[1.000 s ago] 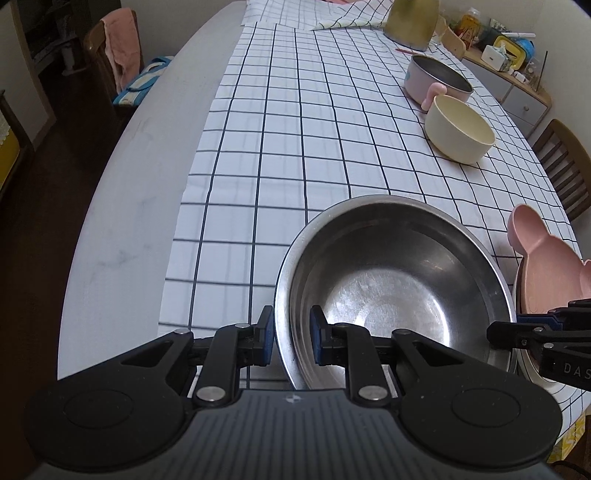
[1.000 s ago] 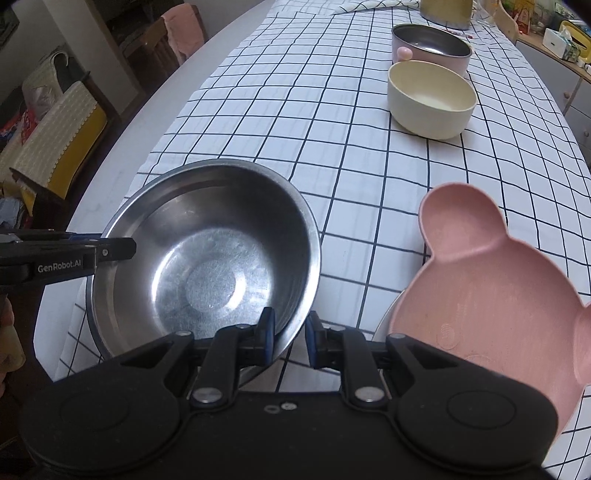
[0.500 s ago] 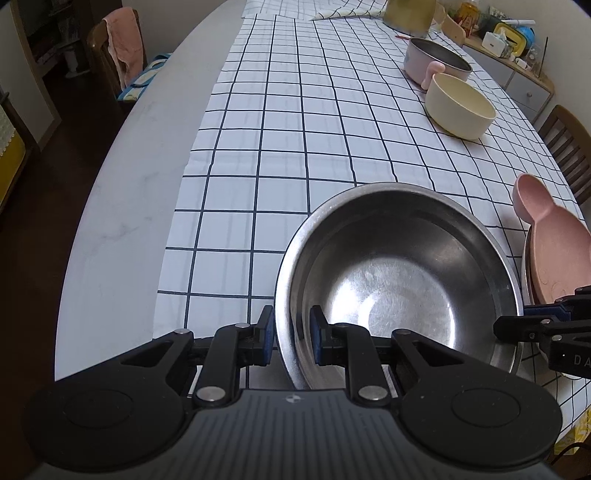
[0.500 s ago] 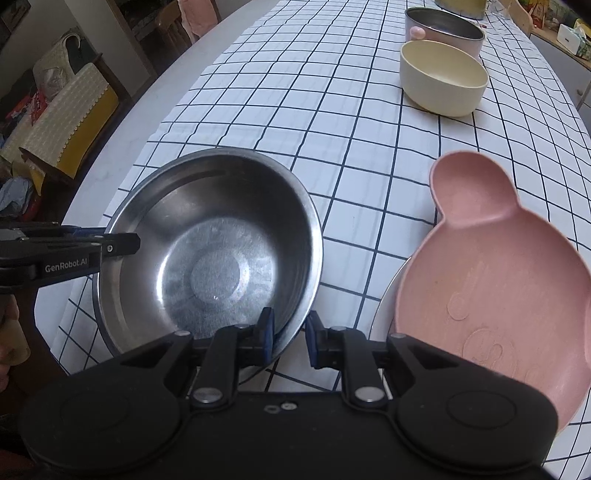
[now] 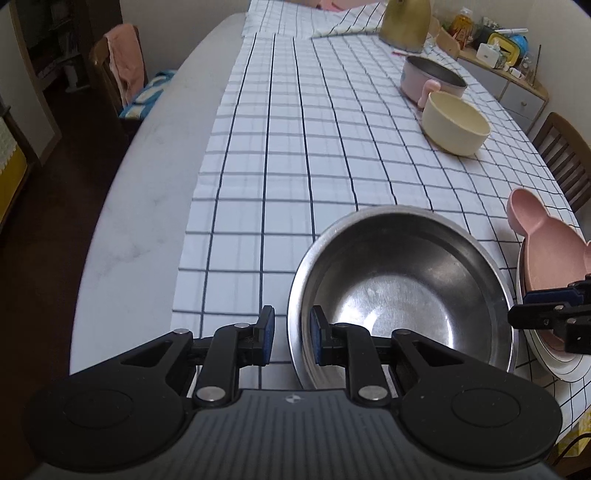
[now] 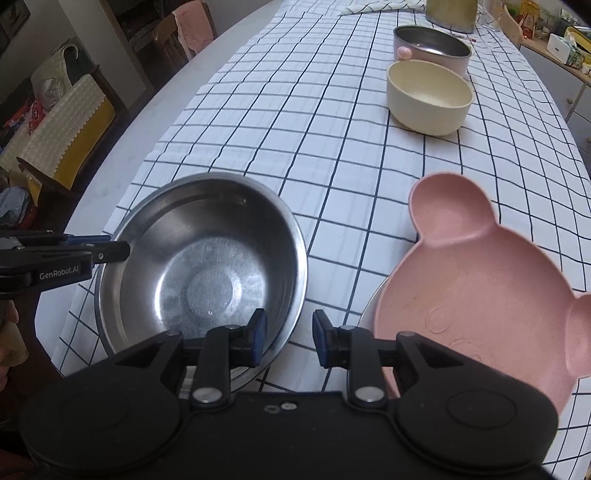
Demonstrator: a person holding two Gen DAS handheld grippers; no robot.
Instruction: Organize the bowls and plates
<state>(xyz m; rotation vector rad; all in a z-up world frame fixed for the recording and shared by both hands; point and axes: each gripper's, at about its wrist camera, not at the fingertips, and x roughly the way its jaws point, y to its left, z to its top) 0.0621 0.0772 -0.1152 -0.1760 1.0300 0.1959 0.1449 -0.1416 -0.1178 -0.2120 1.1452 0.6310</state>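
A steel bowl [image 5: 406, 295] [image 6: 207, 273] rests on the checked cloth near the table's front edge. My left gripper [image 5: 291, 339] is open, its jaws straddling the bowl's left rim with a gap on each side. My right gripper [image 6: 288, 341] is open, its jaws straddling the bowl's right rim. A pink bear-shaped dish [image 6: 476, 299] [image 5: 546, 254] lies on a white plate [image 5: 554, 363] to the right. A cream bowl [image 6: 428, 96] [image 5: 454, 122] and a pink pot [image 6: 432, 48] [image 5: 432, 79] stand farther back.
A gold-coloured vessel [image 5: 406, 24] stands at the far end of the table. Chairs stand at the left [image 5: 118, 70] and the right [image 5: 565, 158]. A sideboard with clutter [image 5: 506, 55] is at the back right. The bare table edge [image 5: 140, 206] runs along the left.
Both grippers have opened and let go of the steel bowl's rim. The bowl now rests on the cloth, slightly farther in.
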